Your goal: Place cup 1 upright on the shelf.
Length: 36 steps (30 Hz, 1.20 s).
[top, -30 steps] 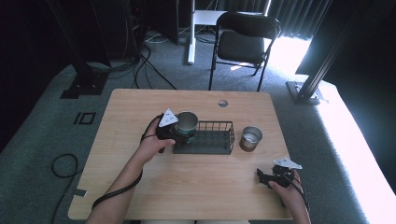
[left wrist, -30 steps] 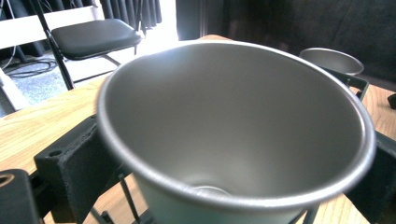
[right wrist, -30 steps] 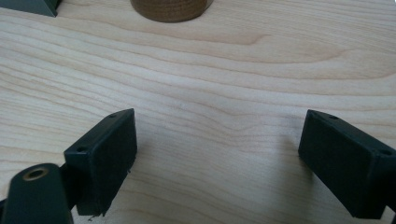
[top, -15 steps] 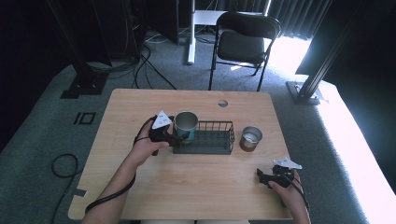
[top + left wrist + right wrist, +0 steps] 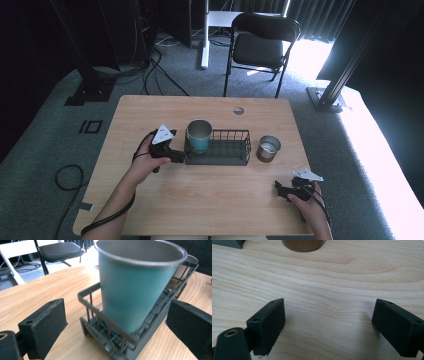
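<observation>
A teal metal cup (image 5: 199,136) (image 5: 135,287) stands upright in the left end of a black wire basket (image 5: 227,150) (image 5: 110,337). My left gripper (image 5: 176,156) (image 5: 118,320) is open just left of the basket, its jaws apart on either side of the cup and not touching it. A second metal cup (image 5: 269,148) stands on the table right of the basket; its base (image 5: 302,245) is at the top of the right gripper view. My right gripper (image 5: 281,190) (image 5: 332,325) rests open low over bare wood near the front right.
The wooden table (image 5: 150,115) has a round cable hole (image 5: 238,110) at the back. A black folding chair (image 5: 260,47) and a white desk leg (image 5: 204,35) stand beyond the far edge. A basket corner (image 5: 229,243) is at the top left of the right gripper view.
My left gripper has let go of the teal cup and drawn back to the left; the cup now stands in the basket. The right gripper has stayed put.
</observation>
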Available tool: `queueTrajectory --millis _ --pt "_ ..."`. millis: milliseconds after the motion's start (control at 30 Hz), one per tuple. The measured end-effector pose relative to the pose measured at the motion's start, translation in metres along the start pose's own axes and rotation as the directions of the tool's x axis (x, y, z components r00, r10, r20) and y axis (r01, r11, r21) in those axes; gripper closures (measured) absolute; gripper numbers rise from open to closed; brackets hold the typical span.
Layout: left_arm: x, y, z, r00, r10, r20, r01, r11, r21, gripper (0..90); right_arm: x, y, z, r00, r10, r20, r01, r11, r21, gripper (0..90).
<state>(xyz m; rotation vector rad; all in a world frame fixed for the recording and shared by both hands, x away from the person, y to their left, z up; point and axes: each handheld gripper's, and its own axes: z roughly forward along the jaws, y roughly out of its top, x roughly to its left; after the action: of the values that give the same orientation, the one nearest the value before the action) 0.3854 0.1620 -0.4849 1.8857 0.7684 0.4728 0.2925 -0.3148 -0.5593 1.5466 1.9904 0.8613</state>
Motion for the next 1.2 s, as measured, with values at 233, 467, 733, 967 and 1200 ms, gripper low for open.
queueTrajectory --millis 233,467,733,967,1200 --pt "0.005 -0.016 -0.010 0.9997 -0.017 -0.019 0.018 0.9997 0.019 3.6 0.000 0.000 0.000 1.0000 0.000 0.000 0.000 1.000 0.000 11.1" --pt "0.008 -0.034 -0.022 0.9984 -0.032 -0.048 0.034 0.9984 0.045 3.6 0.000 0.000 0.000 1.0000 0.000 0.000 0.000 1.000 0.000 11.1" --pt "0.010 -0.052 -0.032 0.9957 -0.062 -0.070 0.068 0.9940 0.087 3.6 0.000 0.000 0.000 1.0000 -0.001 0.000 0.001 1.000 0.000 11.1" --pt "0.014 -0.066 -0.041 0.9913 -0.068 -0.113 0.082 0.9889 0.124 3.6 0.000 0.000 0.000 1.0000 0.000 0.000 0.000 1.000 0.000 11.1" --pt "0.019 -0.080 -0.053 0.9830 -0.104 -0.151 0.128 0.9787 0.160 3.6 0.000 0.000 0.000 1.0000 0.000 0.000 0.000 1.000 0.000 11.1"
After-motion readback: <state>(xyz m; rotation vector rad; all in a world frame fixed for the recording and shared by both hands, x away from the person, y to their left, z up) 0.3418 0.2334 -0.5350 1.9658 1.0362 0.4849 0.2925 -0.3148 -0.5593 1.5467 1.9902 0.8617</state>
